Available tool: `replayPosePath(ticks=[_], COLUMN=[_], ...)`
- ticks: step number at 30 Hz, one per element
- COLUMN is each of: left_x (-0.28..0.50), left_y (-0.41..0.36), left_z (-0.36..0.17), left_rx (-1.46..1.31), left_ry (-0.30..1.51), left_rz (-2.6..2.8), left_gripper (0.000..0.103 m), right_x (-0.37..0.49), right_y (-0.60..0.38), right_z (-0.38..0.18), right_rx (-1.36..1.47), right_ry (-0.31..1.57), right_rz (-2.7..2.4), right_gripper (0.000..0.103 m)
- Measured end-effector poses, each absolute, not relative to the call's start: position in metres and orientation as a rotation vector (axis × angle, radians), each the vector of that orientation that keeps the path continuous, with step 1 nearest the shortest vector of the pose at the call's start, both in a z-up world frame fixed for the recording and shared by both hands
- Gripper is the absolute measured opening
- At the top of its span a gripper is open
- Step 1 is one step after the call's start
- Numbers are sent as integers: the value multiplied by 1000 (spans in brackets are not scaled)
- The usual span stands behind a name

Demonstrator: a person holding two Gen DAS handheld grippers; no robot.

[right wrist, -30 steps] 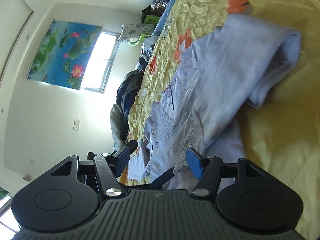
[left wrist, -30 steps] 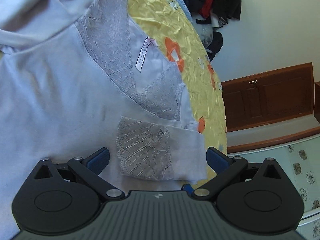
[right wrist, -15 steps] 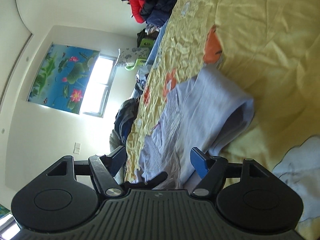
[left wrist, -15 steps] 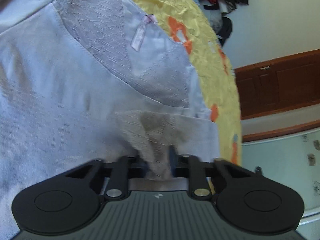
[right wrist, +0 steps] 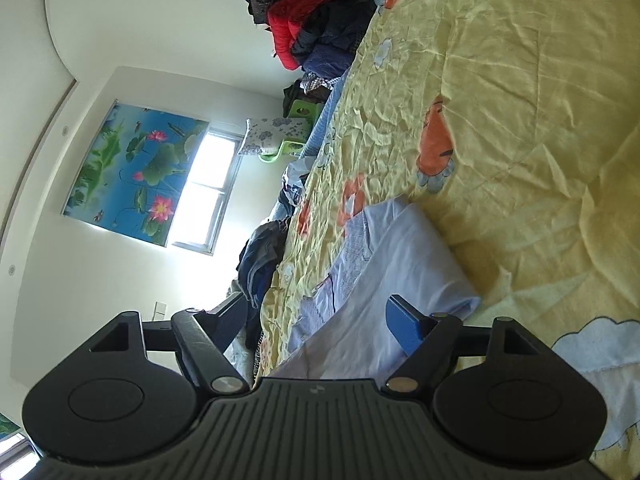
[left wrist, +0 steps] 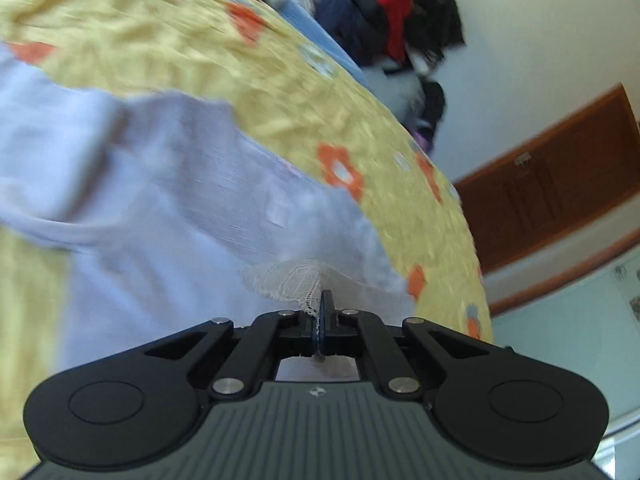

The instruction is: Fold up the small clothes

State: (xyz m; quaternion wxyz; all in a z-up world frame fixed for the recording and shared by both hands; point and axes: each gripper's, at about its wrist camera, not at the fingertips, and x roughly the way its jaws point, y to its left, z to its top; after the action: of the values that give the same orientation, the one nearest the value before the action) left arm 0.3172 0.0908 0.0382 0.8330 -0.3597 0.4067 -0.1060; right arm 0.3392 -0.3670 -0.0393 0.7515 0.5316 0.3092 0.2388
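A pale lilac top (left wrist: 168, 208) with lace trim lies on the yellow flowered bedspread (left wrist: 168, 56). My left gripper (left wrist: 322, 312) is shut on the lace sleeve cuff (left wrist: 288, 284) and holds it lifted off the garment. In the right wrist view the same lilac top (right wrist: 404, 256) lies partly folded on the bedspread (right wrist: 520, 92). My right gripper (right wrist: 320, 320) hovers over the top's near end, its jaws opening. Cloth lies below and between the blue pads (right wrist: 404, 324), which do not press on it.
A pile of dark and red clothes (right wrist: 316, 20) sits at the far end of the bed. More dark clothing (right wrist: 260, 256) lies along the bed's left edge below a window (right wrist: 208, 188). A wooden cabinet (left wrist: 560, 176) stands beyond the bed's right edge.
My left gripper closed on the lace cuff and has lifted it up. My right gripper widened and drew back, so the folded top now sits lower and nearer in its view.
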Motion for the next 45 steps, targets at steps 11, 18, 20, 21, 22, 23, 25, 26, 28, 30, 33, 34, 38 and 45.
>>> replayPosePath(ticks=[11,18,20,21,22,23,25,26,28,30,33,34,38,45], left_x=[262,247,244,242,240,238,238,238,239,241,243,243,241,241], left_y=[167,182,187,188,189,189,187,185,186,187,188,187,186,164], left_z=[25,26,11,6,0,-3,-7,-7,-7,-8,-17,-20,-21,13], left_rx=[-767,-760,-779,-778,-779,-783,-769,-753,-749,-752,-760,-768,-761,-654], left_ry=[873,874,915,927,936,941,945,941,938,942,976,986,973,928], left_rz=[-40,-5,29,44,54,58,66,72,74,84,105,98,88,65], left_gripper=[1,1,1,1,1,1,1,1,1,1,1,1,1,2], right_x=[359,364,365,366,368,370,376,380,392,403,411,410,406,385], right_y=[-342,-334,-331,-329,-327,-324,-314,-308,-293,-282,-272,-271,-266,-271], right_z=[-52,-56,-57,-58,-58,-58,-56,-54,-54,-60,-73,-73,-68,-42], right_rx=[1156,1155,1147,1148,1152,1155,1154,1147,1118,1108,1090,1078,1037,1078], right_ry=[791,808,817,824,831,837,849,854,873,906,949,947,969,898], right_rz=[530,528,530,530,534,545,577,595,626,617,579,585,587,656], right_gripper=[81,83,83,83,83,83,83,84,88,88,83,85,88,90])
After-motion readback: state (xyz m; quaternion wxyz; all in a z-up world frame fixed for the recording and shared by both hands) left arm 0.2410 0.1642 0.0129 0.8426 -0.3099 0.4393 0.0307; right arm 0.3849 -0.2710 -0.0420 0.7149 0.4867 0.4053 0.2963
